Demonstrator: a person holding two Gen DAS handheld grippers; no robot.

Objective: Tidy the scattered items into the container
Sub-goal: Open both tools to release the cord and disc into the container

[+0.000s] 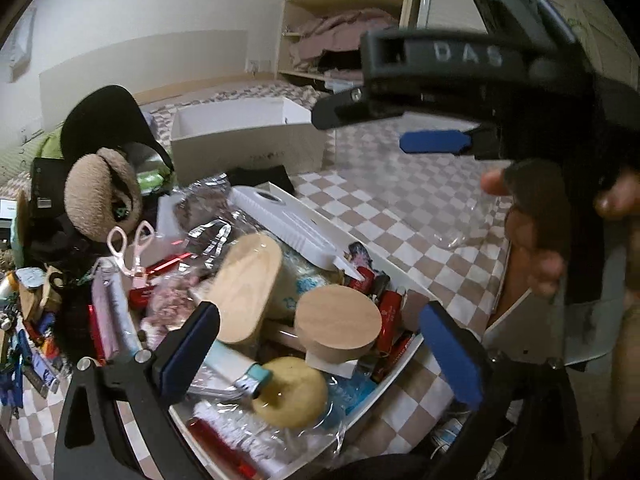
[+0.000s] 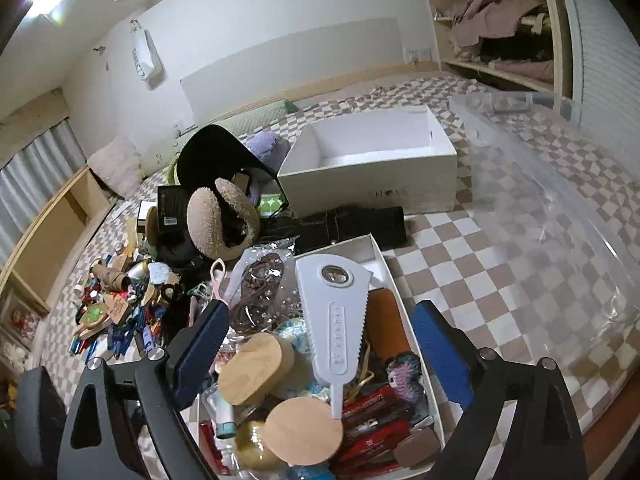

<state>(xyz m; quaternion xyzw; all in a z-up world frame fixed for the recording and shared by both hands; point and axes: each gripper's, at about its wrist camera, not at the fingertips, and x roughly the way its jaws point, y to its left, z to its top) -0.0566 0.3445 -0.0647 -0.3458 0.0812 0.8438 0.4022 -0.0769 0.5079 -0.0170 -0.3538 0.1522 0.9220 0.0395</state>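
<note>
My right claw hangs wide and empty over the crammed white tray, where the white scraper directly below looks stiff, light, slick, best pinched across its narrow handle.

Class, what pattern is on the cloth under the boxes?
A beige-and-white checkerboard on the cloth, clearest in the right wrist view.

Both wrist cameras hang close above the crowded white tray, looking forward and down toward the empty white box at 12 o'clock. The left view also catches the right gripper at 2 o'clock.
</note>
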